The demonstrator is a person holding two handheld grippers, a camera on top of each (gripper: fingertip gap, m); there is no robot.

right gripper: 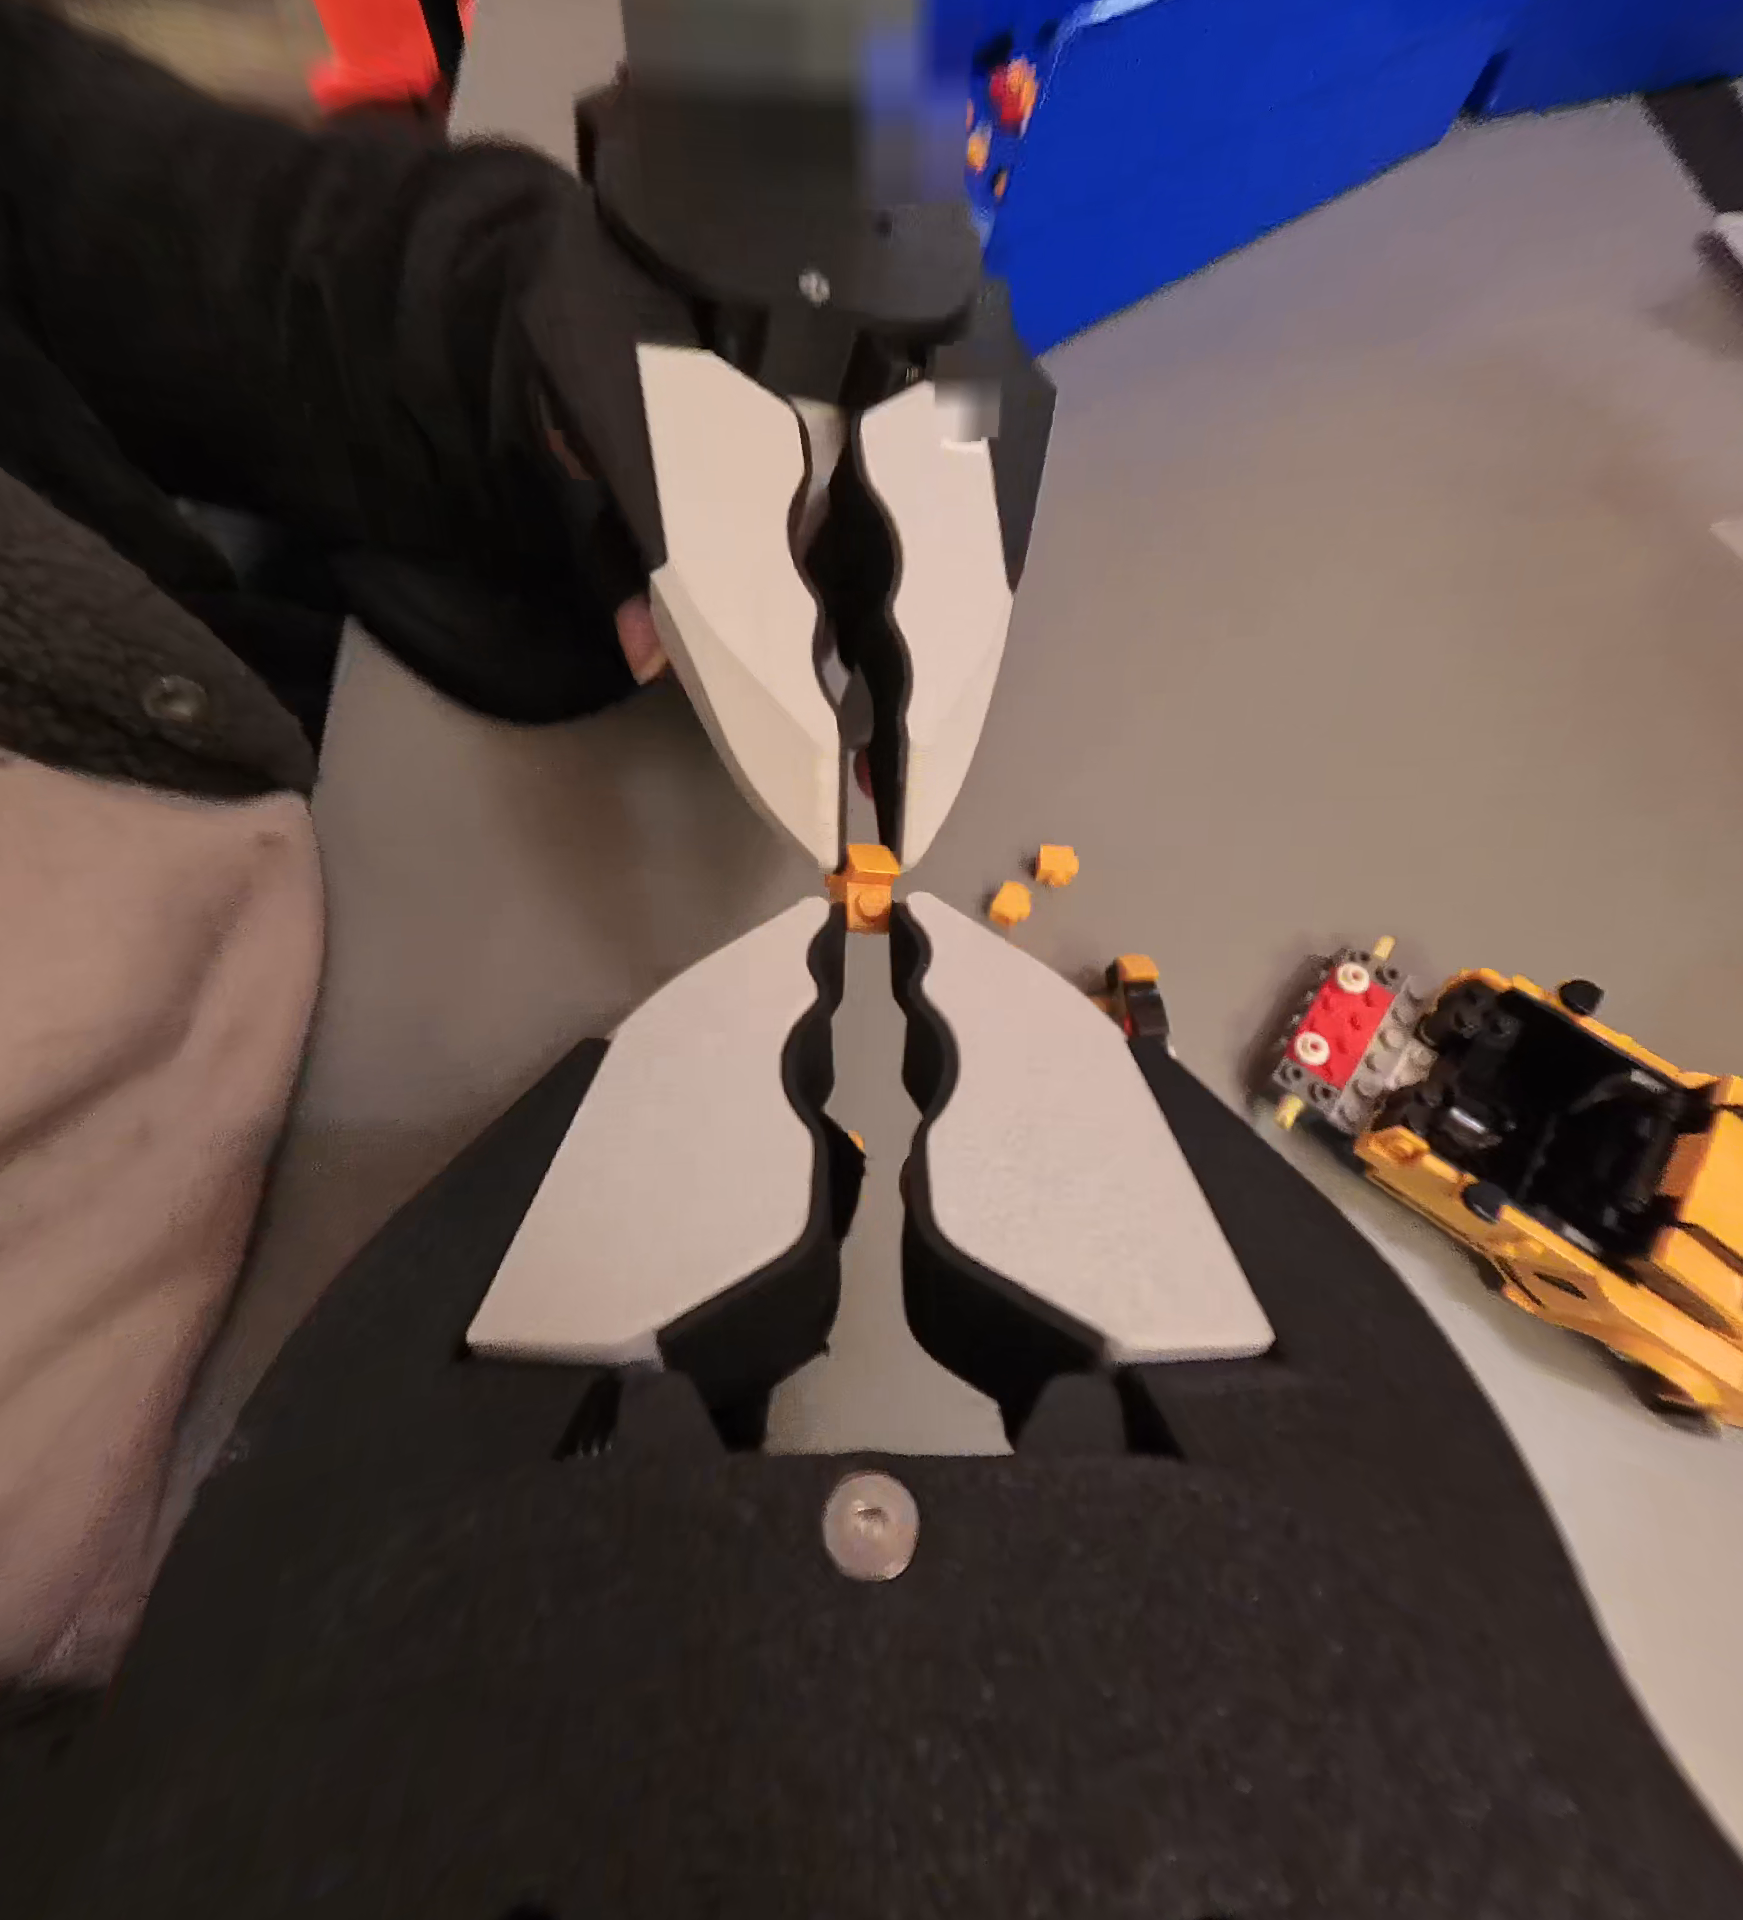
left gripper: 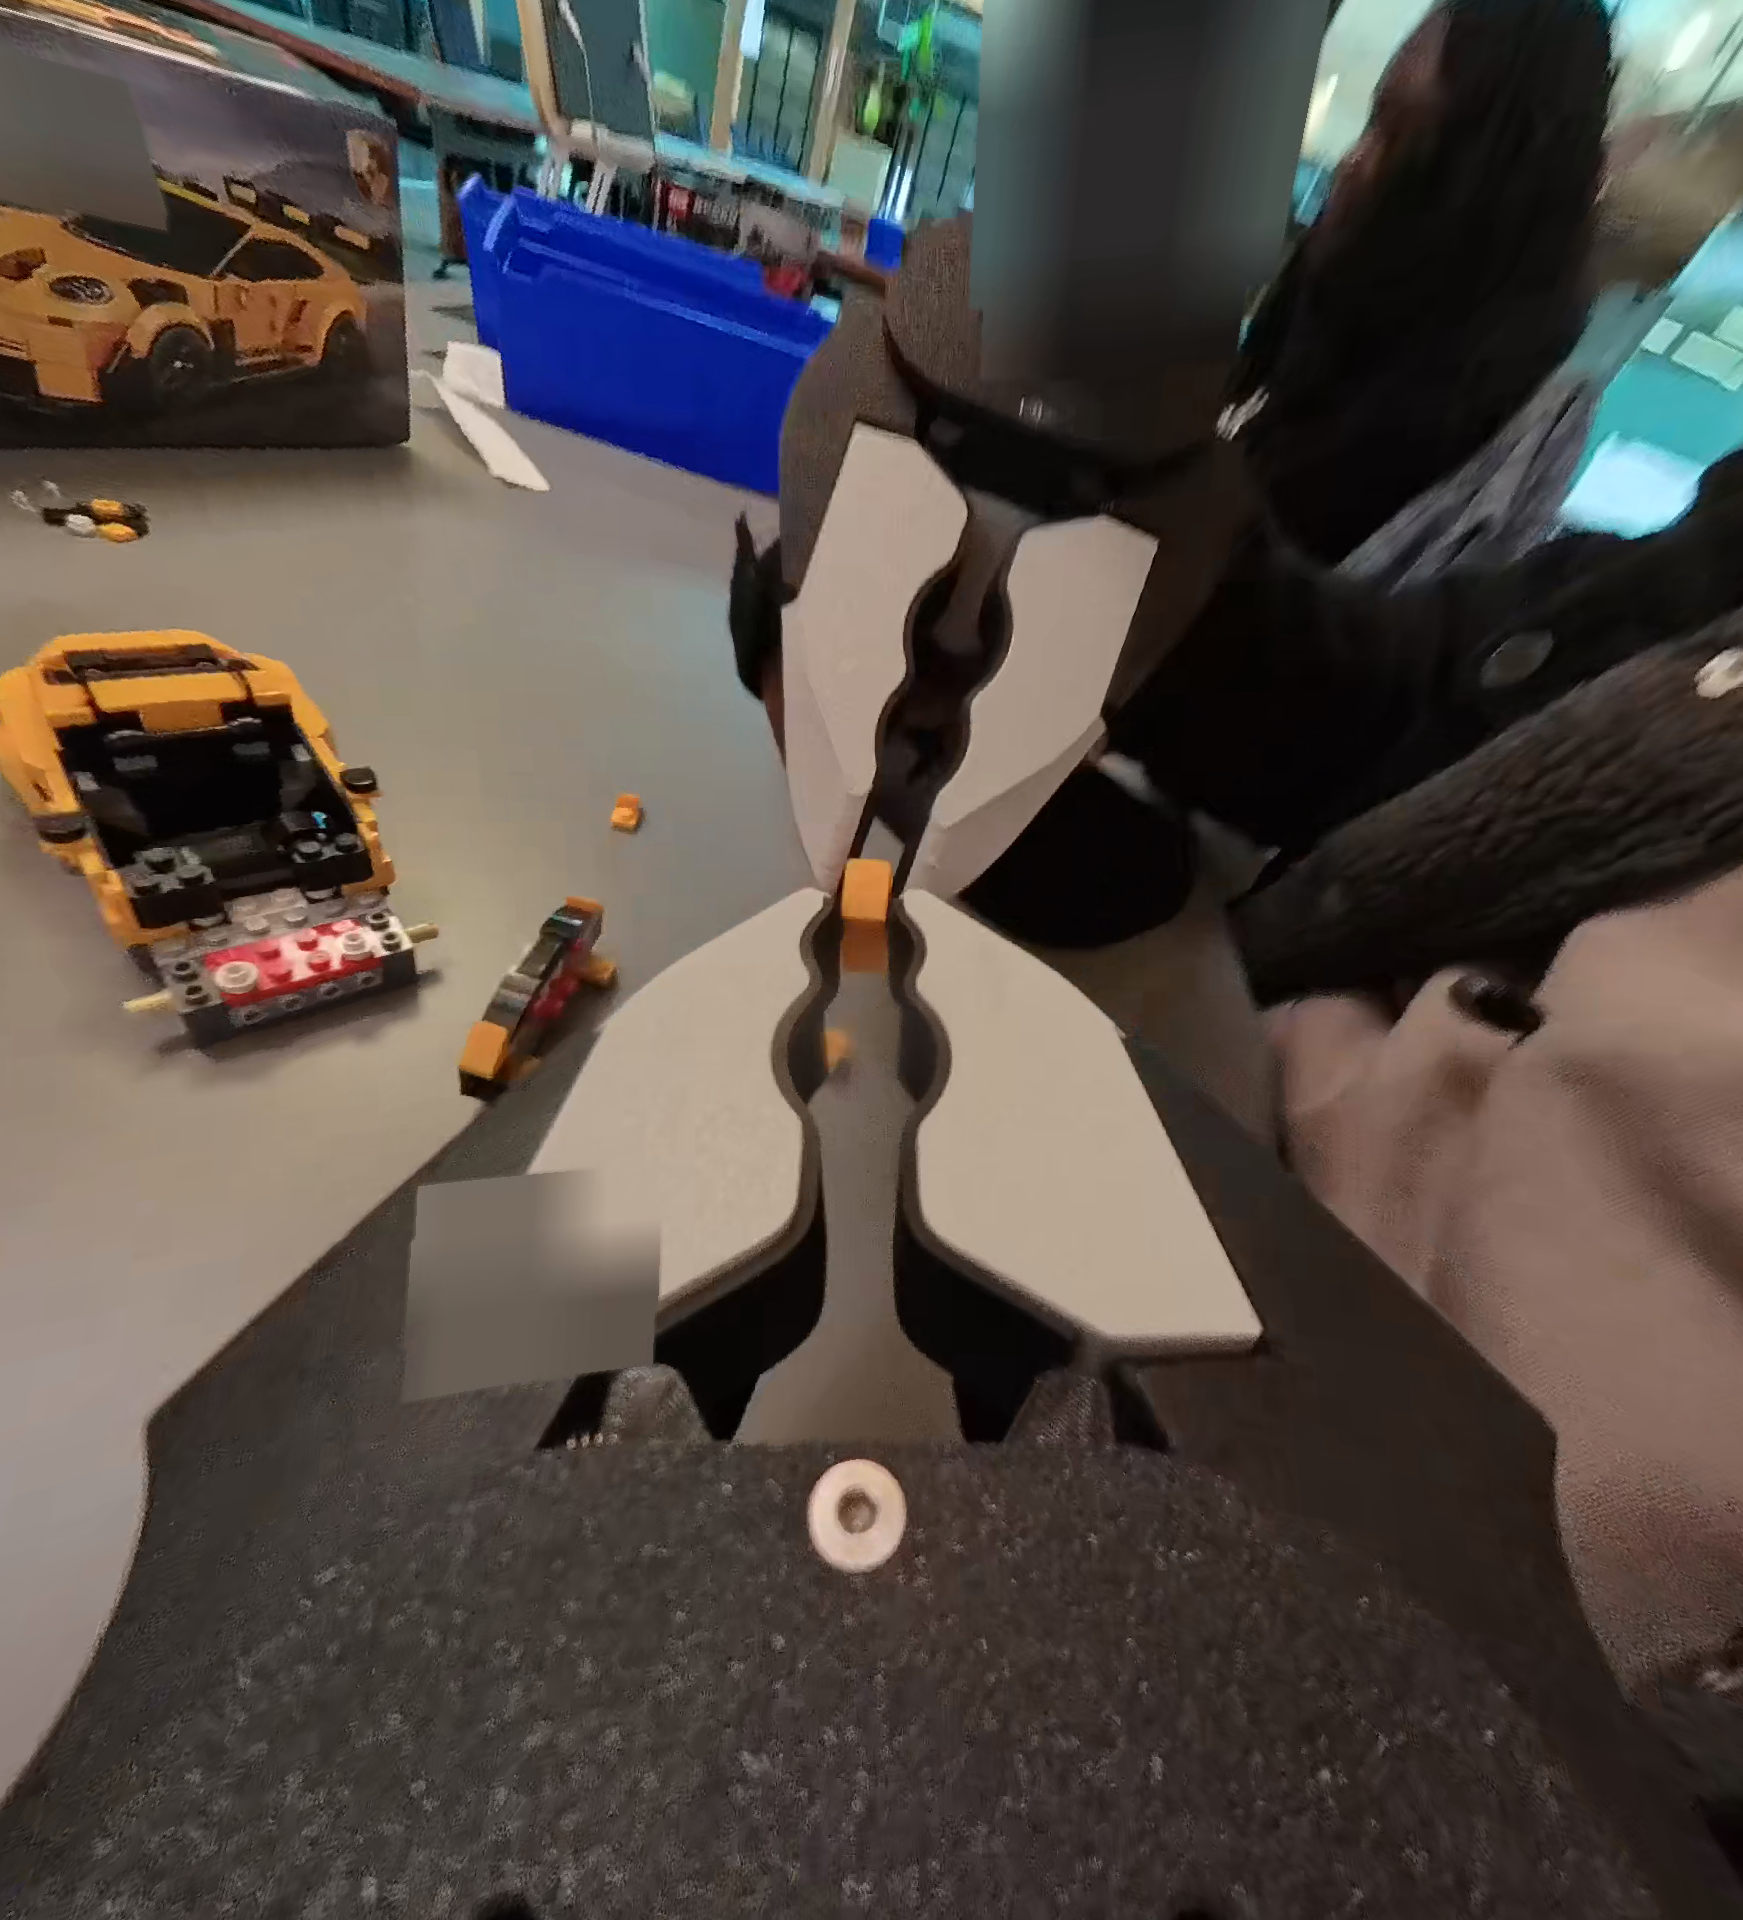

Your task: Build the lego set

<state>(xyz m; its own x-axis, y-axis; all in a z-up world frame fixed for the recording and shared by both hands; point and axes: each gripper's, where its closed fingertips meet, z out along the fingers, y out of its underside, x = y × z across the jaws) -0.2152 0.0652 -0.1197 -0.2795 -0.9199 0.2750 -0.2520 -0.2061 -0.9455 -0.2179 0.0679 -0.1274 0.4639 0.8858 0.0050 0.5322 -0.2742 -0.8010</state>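
Note:
My left gripper [left gripper: 862, 920] and right gripper [right gripper: 867, 920] meet tip to tip above the grey table [left gripper: 379, 623]. Each is shut on a small orange brick. The left's brick [left gripper: 863, 935] and the right's brick [right gripper: 865, 902] touch each other at the tips. In the right wrist view the left gripper's brick [right gripper: 869, 862] sits just beyond mine. The partly built yellow car [left gripper: 202, 821] stands on the table to the left, with its red and grey plates bare at the near end; it also shows in the right wrist view [right gripper: 1573, 1174].
A small black, orange and red sub-assembly [left gripper: 540, 997] lies beside the car. Loose orange bricks [right gripper: 1010, 902] lie near it. The set's box [left gripper: 150, 270], a blue bin [left gripper: 628, 312] and small parts [left gripper: 93, 516] stand farther back. A person's dark sleeve [left gripper: 1573, 810] is at the right. Less than 4 cm separates the two grippers' tips.

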